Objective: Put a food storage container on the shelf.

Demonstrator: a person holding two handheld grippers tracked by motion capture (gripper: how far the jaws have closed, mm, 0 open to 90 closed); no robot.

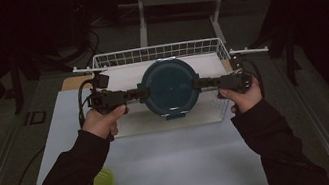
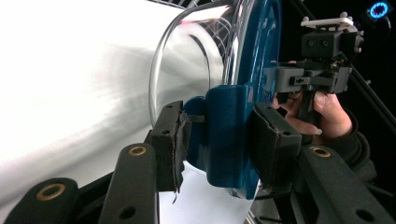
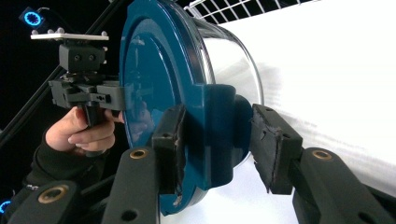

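A round clear container with a dark blue lid [image 1: 170, 86] hangs above the white table, held level between both grippers. My left gripper [image 1: 144, 92] is shut on the blue side clasp at the container's left edge. In the left gripper view its pads [image 2: 170, 144] press that clasp [image 2: 224, 135], with the clear bowl [image 2: 196, 60] beyond. My right gripper [image 1: 196, 84] is shut on the opposite clasp. In the right gripper view the right gripper [image 3: 219, 144] clamps the lid's rim and clasp [image 3: 215, 135]. Each gripper view shows the other hand and its gripper behind the lid.
A white wire basket [image 1: 156, 52] stands at the far edge of the table, just behind the container. A yellow-green bowl [image 1: 102, 184] lies near the front left by the left sleeve. White sheet [image 1: 180, 166] covers the table; the surroundings are dark.
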